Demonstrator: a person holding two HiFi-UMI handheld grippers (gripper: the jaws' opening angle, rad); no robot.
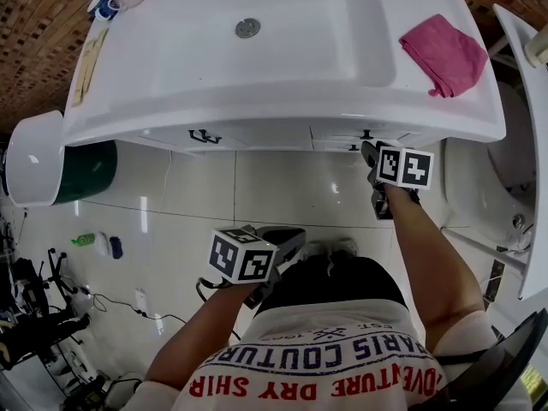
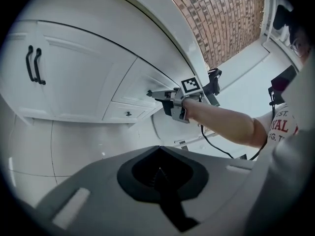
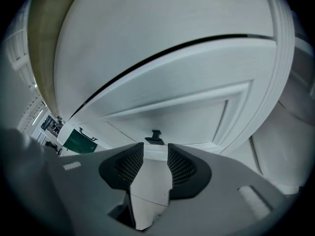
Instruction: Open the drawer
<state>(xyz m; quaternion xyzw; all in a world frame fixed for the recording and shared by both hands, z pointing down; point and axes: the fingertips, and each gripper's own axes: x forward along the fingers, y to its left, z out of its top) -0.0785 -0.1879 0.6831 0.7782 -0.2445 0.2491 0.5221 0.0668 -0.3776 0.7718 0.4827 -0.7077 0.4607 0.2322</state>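
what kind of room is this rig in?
Most likely a bathroom: a white sink with a drain sits on a vanity cabinet that has a knobbed drawer, over glossy floor tiles. A pink cloth lies on the counter.

You hold two grippers: left gripper [image 2: 158, 170] and right gripper [image 3: 155, 155]. The vanity [image 1: 282, 110] carries one drain [image 1: 247, 27] and one cloth [image 1: 443, 54], at its right edge. Its front shows two door handles [image 2: 37, 65] and two knobs, upper knob [image 2: 148, 93] and lower knob [image 2: 128, 113]. One green bin [image 1: 81, 171] stands at its left corner.
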